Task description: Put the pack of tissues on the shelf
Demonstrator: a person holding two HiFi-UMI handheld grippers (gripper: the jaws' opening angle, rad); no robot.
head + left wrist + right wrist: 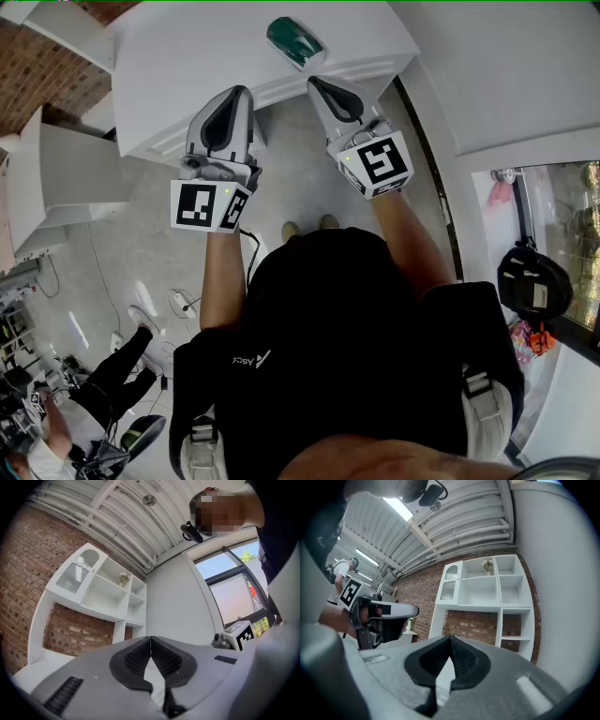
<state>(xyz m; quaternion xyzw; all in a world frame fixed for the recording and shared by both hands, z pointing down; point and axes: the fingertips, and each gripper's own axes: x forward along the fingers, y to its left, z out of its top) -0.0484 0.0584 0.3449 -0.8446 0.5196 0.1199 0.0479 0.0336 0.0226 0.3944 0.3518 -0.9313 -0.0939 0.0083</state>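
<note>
A green pack of tissues (293, 41) lies on the white counter (178, 66) ahead of me, near its front edge. My left gripper (238, 92) and right gripper (321, 83) are both raised just short of that edge, the right one closer to the pack. Both are shut, with the pads (140, 656) meeting and nothing between them; the right pads (461, 658) meet the same way. The white shelf unit (105, 592) hangs on a brick wall above the counter, its compartments (485, 590) mostly bare. Neither gripper view shows the pack.
A small plant (488, 566) stands in an upper shelf compartment. A white cabinet (56, 178) is to my left and a window with a black object (532, 281) to my right. Another person (84, 412) is at the lower left, with cables on the floor.
</note>
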